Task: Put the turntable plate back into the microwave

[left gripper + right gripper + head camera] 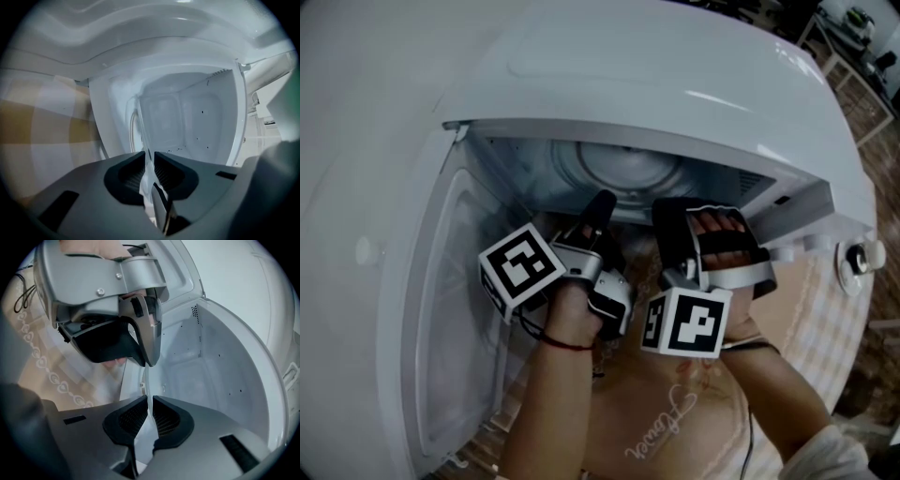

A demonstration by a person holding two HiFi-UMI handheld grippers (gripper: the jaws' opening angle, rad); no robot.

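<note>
A clear glass turntable plate runs edge-on between the pads of my left gripper, which is shut on its rim. My right gripper is likewise shut on the plate's rim, with the left gripper just beyond it on the same edge. In the head view both grippers, left and right, reach side by side into the mouth of the white microwave. A round glass outline shows inside the cavity just past their tips.
The microwave door hangs open at the left. The white cavity walls close in around both grippers. A checked and lettered cloth covers the surface in front. A knob sticks out at the microwave's right side.
</note>
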